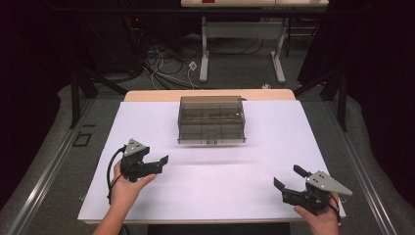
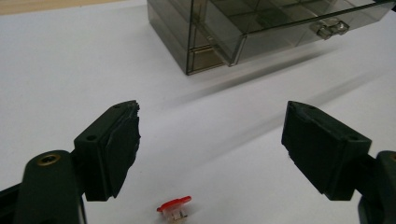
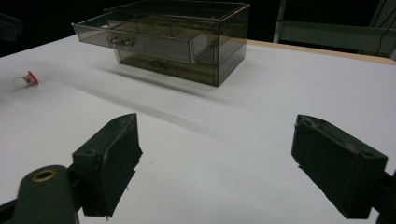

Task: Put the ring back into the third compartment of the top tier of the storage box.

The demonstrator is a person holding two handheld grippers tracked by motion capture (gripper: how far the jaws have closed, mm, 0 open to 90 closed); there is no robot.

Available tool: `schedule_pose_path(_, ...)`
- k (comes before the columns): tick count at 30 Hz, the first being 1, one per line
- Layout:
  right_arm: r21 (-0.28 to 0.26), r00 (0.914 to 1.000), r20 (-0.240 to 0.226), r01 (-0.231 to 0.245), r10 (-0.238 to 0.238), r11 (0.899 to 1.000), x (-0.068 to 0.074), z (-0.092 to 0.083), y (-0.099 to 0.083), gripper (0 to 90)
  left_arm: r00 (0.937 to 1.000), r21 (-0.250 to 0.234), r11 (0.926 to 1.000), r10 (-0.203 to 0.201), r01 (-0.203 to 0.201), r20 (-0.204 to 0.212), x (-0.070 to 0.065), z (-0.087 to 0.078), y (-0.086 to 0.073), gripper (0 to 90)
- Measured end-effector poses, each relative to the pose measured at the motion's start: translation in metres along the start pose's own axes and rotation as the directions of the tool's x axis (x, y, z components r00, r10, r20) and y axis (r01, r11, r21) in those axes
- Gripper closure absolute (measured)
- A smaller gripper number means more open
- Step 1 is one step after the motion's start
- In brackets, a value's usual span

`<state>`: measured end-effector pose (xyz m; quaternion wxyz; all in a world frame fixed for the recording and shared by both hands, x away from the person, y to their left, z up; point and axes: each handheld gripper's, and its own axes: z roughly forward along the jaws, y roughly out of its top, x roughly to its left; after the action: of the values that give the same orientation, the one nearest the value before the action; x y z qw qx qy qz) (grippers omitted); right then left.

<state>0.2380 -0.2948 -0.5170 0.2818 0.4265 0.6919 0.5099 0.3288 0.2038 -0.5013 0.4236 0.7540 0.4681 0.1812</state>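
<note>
Now, by item:

Left tool: held low over the white bench at its near left side, jaws spread with nothing between them. In the left gripper view the two black pads stand well apart, and the gap between them shows bare white surface.

Right tool: held over the near right corner of the bench, jaws wide apart and gripping nothing. Its grey three-cornered plate sits on top, toward the person's hand.

Red piece: a small part with a red cap and a pale base, lying on the bench just below and between the left tool's jaws, touching neither. In the right gripper view it sits far off at the left, well apart from the right tool.

Drawer box: a smoky see-through cabinet standing at the far middle of the bench, near the wooden edge. Its upper drawer is pulled partly out toward the person, with a small clear handle on its front. The lower drawer is pushed in.

Spacing: both tools are well apart from the box and from each other.
</note>
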Motion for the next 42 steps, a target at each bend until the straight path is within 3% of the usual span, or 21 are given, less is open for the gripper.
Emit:
schedule_pose_path(8, 0.001, 1.0000, -0.003, -0.002, 0.002, 1.000, -0.002, 0.000, -0.001, 14.6, 0.9988, 0.043, 0.9980, -0.047, 0.047, -0.013, 0.009, 0.001, -0.010, 24.2)
schedule_pose_path(11, 0.006, 1.0000, -0.006, 0.000, 0.000, 1.000, -0.002, 0.000, -0.001, 14.7, 0.9973, 0.032, 0.9971, -0.068, 0.068, -0.028, 0.011, 0.002, -0.013, 25.5)
schedule_pose_path(16, 0.004, 0.9999, -0.007, -0.010, 0.010, 1.000, -0.003, 0.000, -0.001, 14.7, 0.9938, 0.055, 0.9923, -0.110, 0.111, -0.015, 0.014, 0.004, -0.016, 30.7)
schedule_pose_path(25, 0.012, 0.9997, -0.018, -0.013, 0.014, 1.000, -0.003, 0.000, -0.001, 14.7, 0.9935, 0.090, 0.9898, -0.107, 0.110, -0.037, 0.016, 0.011, -0.021, 36.8)
schedule_pose_path(28, 0.016, 0.9996, -0.021, -0.016, 0.016, 1.000, -0.003, 0.000, -0.001, 14.6, 0.9928, 0.112, 0.9865, -0.117, 0.119, -0.024, 0.015, 0.013, -0.022, 39.4)
schedule_pose_path(42, 0.022, 0.9990, -0.026, -0.035, 0.036, 0.999, -0.005, -0.001, -0.001, 14.7, 0.9923, 0.184, 0.9752, -0.118, 0.123, -0.038, 0.015, 0.023, -0.027, 44.1)
